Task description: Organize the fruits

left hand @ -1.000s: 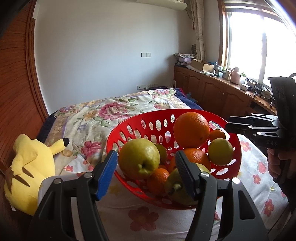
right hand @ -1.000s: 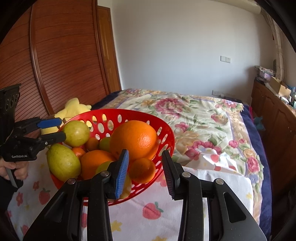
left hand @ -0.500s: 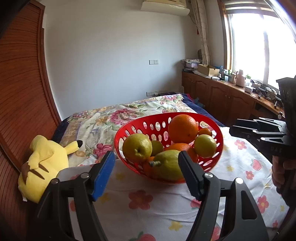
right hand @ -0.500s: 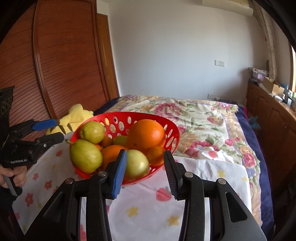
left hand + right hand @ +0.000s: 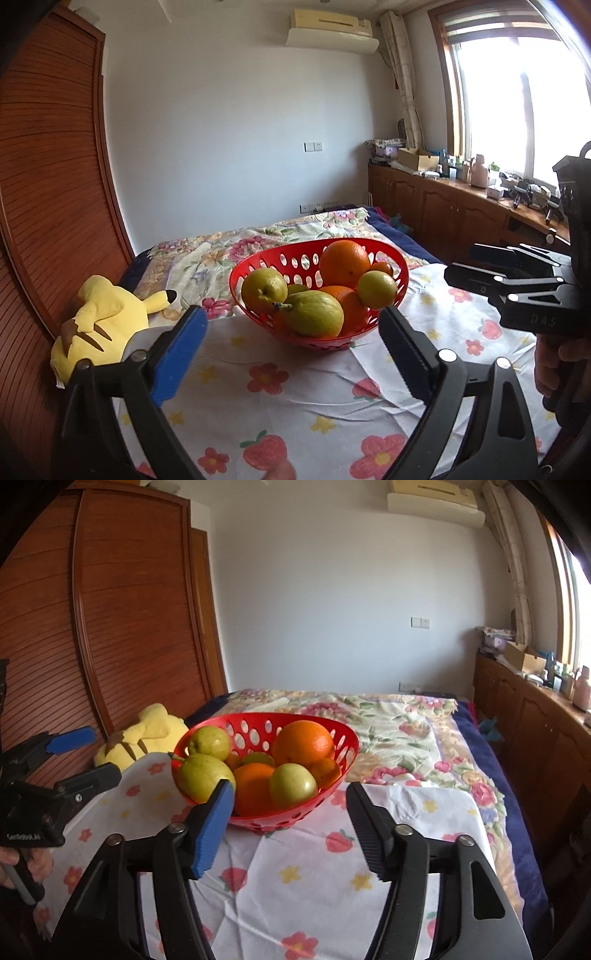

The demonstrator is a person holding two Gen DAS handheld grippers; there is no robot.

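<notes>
Set on a flower-print cloth (image 5: 295, 398) over the bed: one red basket (image 5: 343, 753), heaped with fruit and apparently finished, nothing loose left on the cloth. Counted inside: two large oranges (image 5: 303, 742), three green-yellow pears (image 5: 314, 314), a round yellow-green fruit (image 5: 376, 290), at least one small orange (image 5: 382, 268) and a glimpse of more beneath. Pulled back from the basket, left gripper (image 5: 291, 332) with jaws just opened wide, right gripper (image 5: 291, 805) with jaws just parted, nothing between either. One yellow plush toy (image 5: 99, 325) beside.

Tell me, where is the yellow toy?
In the left wrist view the yellow plush toy lies at the left, beside the wooden wardrobe, left of the red basket.
</notes>
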